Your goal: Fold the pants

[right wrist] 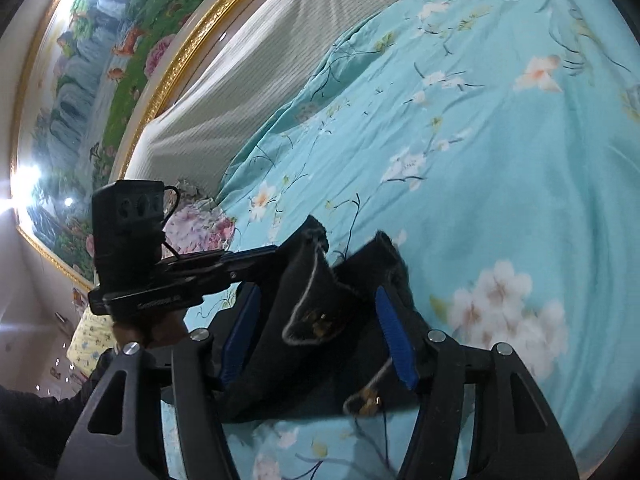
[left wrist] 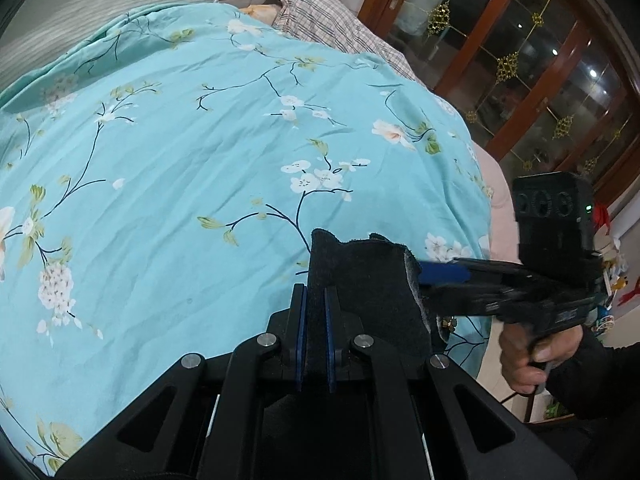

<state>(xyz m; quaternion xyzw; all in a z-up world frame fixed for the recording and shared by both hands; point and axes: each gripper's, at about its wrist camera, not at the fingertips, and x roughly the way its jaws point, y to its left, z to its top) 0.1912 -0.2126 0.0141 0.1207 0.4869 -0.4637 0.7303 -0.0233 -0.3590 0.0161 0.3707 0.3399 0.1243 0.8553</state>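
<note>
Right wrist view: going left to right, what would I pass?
Framed painting → grey striped cushion → left claw → black pants → turquoise floral sheet.

Nothing legible anywhere I look. My left claw [right wrist: 260, 264] has small white lettering on its body in right wrist view, too blurry to read.

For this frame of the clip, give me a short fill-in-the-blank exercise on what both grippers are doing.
1. The left gripper is shut on the dark fleecy ____.
2. The right gripper has its blue pads spread wide, so it is ____.
3. The bed's turquoise cotton sheet is printed with white ____.

Missing words: pants; open; blossoms
</note>
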